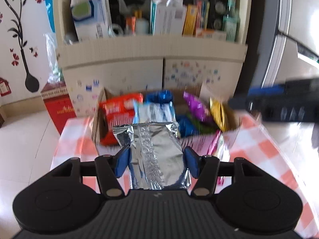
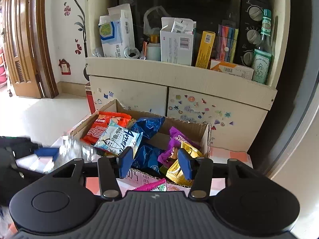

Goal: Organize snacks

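Gripping a silver foil snack packet (image 1: 153, 153) in the left gripper (image 1: 156, 160), blue pads (image 1: 122, 162) pressed on both long sides, packet lifted off the checked tablecloth (image 1: 265, 151) and pointing toward the cardboard box (image 2: 205, 137). Left-wrist view blurred, so packet print unreadable.

Box contents, left to right: red-orange packet (image 2: 103, 125), white-blue packet (image 2: 119, 139) lying on top of it, blue foil bags (image 2: 147, 126) in the middle, purple packet (image 2: 177, 141), gold packets (image 2: 179, 169) at the right corner, partly over the near rim. Pink packet (image 2: 153, 186) on the cloth just outside the box, near side.

Right gripper (image 2: 156, 163) hovering over the near edge of the box, jaws drawn in but clamping nothing; blue and gold bags seen between them lie below, untouched.

Risks, judged: foil slick and puffy, held only by its sides, could slip or swing out if moved fast. Box already crowded, a drop on the heap could slide a packet over the rim, gold ones likeliest. Grippers near each other above the box, possible bump if both go in together.
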`<state>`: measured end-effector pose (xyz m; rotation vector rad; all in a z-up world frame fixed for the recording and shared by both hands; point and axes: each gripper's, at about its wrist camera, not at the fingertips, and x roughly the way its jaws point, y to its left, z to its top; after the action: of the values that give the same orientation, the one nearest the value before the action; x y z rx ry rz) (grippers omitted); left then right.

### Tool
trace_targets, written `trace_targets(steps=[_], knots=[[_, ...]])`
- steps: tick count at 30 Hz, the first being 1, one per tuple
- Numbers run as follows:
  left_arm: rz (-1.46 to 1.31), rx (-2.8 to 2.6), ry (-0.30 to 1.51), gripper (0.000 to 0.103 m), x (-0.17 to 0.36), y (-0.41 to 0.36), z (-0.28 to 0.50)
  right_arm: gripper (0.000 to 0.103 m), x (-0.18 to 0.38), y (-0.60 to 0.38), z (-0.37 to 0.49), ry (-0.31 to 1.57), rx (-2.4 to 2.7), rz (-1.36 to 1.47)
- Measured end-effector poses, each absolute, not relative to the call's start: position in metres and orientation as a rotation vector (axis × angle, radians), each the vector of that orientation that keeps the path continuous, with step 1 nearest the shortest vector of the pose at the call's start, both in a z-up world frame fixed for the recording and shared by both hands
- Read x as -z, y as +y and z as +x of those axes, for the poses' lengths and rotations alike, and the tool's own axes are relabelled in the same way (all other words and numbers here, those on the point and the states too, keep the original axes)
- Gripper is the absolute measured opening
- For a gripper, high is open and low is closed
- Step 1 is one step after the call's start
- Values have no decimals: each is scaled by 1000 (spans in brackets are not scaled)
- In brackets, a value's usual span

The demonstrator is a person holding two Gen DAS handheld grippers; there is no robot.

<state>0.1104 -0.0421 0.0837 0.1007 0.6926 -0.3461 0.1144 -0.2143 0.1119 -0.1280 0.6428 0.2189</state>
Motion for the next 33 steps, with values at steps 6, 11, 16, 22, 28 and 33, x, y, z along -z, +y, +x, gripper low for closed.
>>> trace_targets(steps=[6, 11, 16, 22, 28, 33], knots=[[96, 326, 646, 58, -96, -45, 124, 60, -72, -231, 129, 807, -237, -136], [93, 331, 649, 58, -94, -48, 131, 81, -42, -232, 129, 887, -320, -194], [90, 330, 656, 58, -92, -52, 136, 86, -16, -221, 136, 890, -355, -263], [102, 323, 649, 58, -91, -57, 140, 61, 2, -219, 158, 924, -320, -191], [98, 286, 610, 58, -100, -52, 148, 60, -13, -210, 148, 947, -406, -202], [87, 250, 560, 58, -116, -45, 151, 60, -57, -201, 132, 806, -417, -223]])
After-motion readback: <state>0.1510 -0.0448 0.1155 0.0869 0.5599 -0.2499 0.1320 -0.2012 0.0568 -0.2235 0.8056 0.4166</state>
